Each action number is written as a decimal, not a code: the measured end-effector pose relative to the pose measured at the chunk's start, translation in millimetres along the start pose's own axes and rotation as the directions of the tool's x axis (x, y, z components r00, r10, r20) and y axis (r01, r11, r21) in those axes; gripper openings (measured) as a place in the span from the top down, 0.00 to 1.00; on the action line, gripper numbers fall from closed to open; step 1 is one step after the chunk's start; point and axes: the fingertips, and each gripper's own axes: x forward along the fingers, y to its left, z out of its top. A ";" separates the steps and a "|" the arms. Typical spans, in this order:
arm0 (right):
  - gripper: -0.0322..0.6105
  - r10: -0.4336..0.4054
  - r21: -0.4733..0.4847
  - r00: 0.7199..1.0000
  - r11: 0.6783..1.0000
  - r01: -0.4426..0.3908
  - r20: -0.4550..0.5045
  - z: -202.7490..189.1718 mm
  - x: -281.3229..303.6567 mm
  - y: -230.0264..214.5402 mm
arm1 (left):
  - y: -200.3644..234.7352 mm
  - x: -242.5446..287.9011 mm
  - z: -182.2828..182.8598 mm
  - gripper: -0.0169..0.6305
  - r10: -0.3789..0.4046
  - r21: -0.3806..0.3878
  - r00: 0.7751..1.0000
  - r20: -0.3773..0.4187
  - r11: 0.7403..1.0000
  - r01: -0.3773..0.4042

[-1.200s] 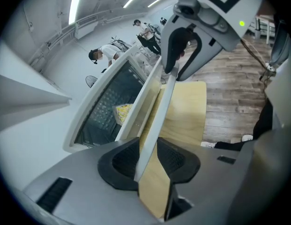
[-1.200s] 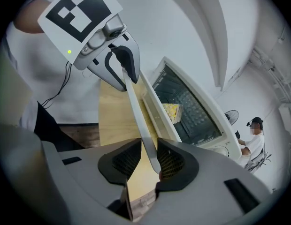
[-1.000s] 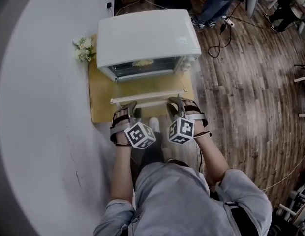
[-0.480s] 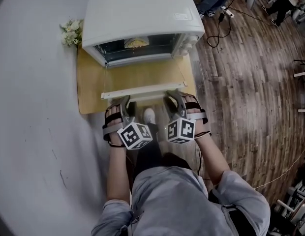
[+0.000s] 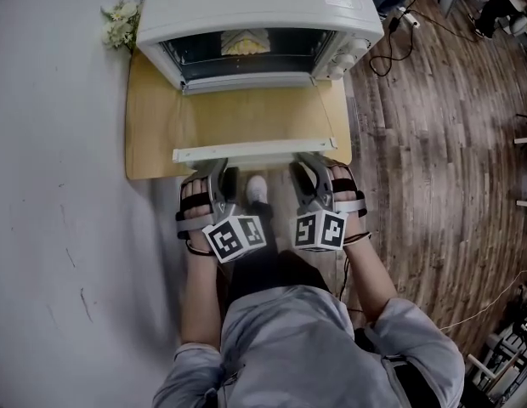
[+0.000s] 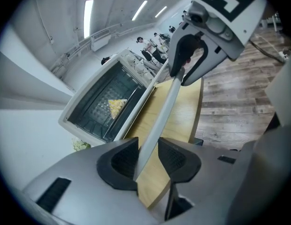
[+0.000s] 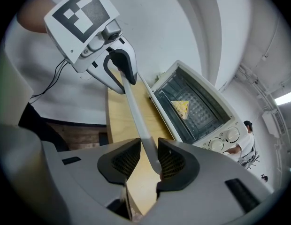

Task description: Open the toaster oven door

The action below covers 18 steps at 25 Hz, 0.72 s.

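Note:
A white toaster oven [image 5: 246, 7] stands on a wooden board [image 5: 149, 134], and its glass door [image 5: 246, 117] is swung down flat toward me. The door's pale bar handle [image 5: 255, 151] runs across the front edge. My left gripper [image 5: 219, 170] straddles the handle's left part and my right gripper [image 5: 308, 167] its right part. In the left gripper view the handle [image 6: 164, 111] lies between the left gripper's [image 6: 146, 158] pads with hardly any gap. In the right gripper view the right gripper's [image 7: 149, 161] jaws are opening, with the handle [image 7: 136, 111] between them and a gap beside it. A yellow slice of food [image 5: 245, 45] lies inside on the rack.
The board sits at the edge of a white table [image 5: 59, 185]. A small bunch of white flowers [image 5: 119, 19] lies left of the oven. Control knobs [image 5: 344, 53] are on the oven's right. Wooden floor [image 5: 433, 143] with cables lies to the right.
The head view has shifted, so the oven sits higher and larger in the frame. The door stays flat, and both grippers stay at its handle.

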 end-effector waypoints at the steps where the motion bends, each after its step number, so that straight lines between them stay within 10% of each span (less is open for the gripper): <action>1: 0.79 -0.001 -0.004 1.000 1.000 0.001 0.007 -1.1 0.9 2.5 | -1.8 0.6 -1.3 0.78 0.012 -0.003 1.000 0.007 1.000 -0.012; 18: 0.79 -0.003 0.015 1.000 1.000 0.003 0.028 -20.4 11.2 37.9 | -36.9 11.5 -21.5 0.78 0.082 -0.003 0.994 0.069 0.997 -0.082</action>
